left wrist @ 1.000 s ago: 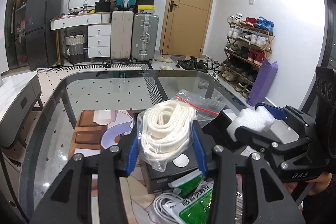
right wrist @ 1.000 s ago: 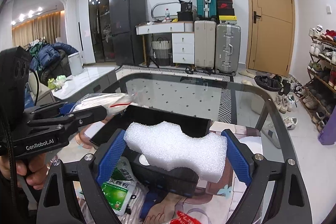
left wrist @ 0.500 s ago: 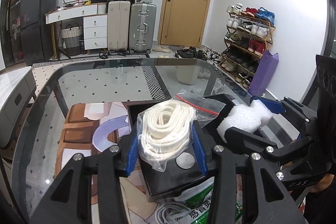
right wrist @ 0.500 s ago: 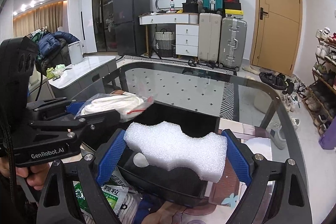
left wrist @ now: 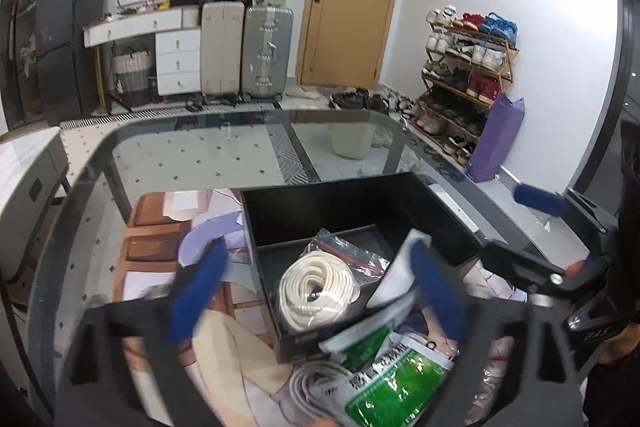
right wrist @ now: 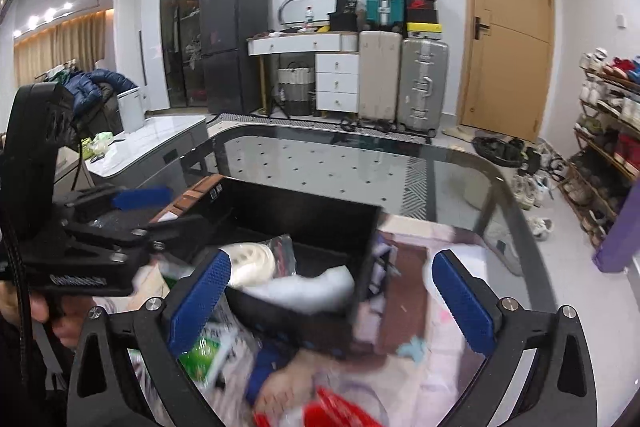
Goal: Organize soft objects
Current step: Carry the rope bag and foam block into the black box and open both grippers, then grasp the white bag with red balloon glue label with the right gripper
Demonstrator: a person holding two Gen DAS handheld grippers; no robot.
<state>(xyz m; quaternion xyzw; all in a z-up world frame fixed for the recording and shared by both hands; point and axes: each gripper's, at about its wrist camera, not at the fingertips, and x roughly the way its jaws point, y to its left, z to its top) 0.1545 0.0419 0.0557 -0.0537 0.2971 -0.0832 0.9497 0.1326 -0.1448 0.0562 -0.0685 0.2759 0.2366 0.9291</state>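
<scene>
A black open box [left wrist: 360,203] stands on the glass table. A clear bag with a coiled white rope [left wrist: 318,289] lies inside it, also in the right wrist view [right wrist: 250,263]. A white foam block [right wrist: 304,289] lies in the box next to the bag; the left wrist view shows only a white edge of it [left wrist: 396,279]. My left gripper [left wrist: 316,297] is open and empty just above the box's near side. My right gripper [right wrist: 330,301] is open and empty over the box's near edge.
A green and white packet [left wrist: 392,379] and a coil of white cable [left wrist: 316,383] lie in front of the box. A red packet [right wrist: 332,411] lies near the right gripper. A printed mat [left wrist: 168,227] covers the glass table [left wrist: 200,155].
Both grippers opened. The rope bag dropped from the left gripper into the box, and the foam block dropped from the right gripper into the box. Both grippers pulled back slightly.
</scene>
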